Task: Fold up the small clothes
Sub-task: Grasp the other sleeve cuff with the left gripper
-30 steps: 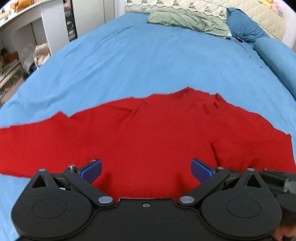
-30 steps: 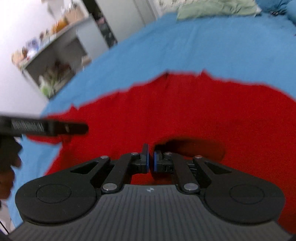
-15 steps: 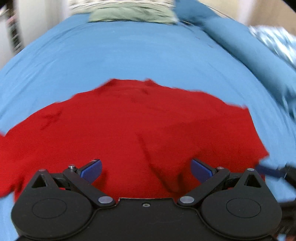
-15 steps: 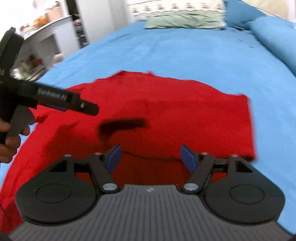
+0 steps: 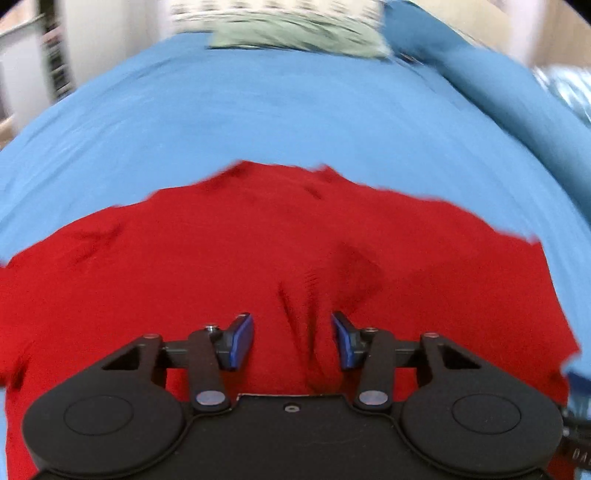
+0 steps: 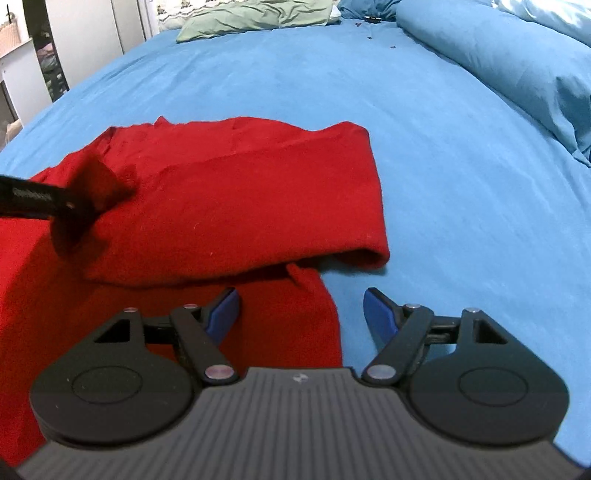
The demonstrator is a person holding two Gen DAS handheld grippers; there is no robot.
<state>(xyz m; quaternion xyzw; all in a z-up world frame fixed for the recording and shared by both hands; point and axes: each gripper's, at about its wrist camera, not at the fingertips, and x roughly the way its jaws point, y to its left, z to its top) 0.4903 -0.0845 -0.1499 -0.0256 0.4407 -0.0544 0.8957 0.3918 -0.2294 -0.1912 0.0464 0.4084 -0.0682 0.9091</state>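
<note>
A red garment lies spread on the blue bed sheet. In the right wrist view its right part is folded over onto the body, with the fold edge at the right. My left gripper is open, low over the cloth, with a pinched ridge of fabric between its fingers. It also shows in the right wrist view as a dark blurred shape on the cloth at the left. My right gripper is open and empty, over the garment's lower right edge.
A green cloth and pillows lie at the bed's far end. A rolled blue duvet runs along the right side. White furniture and shelves stand left of the bed. Bare sheet lies right of the garment.
My right gripper opened, let go of the cloth and drew back to the right; the right part now lies folded over. My left gripper's fingers have narrowed around a ridge of fabric.
</note>
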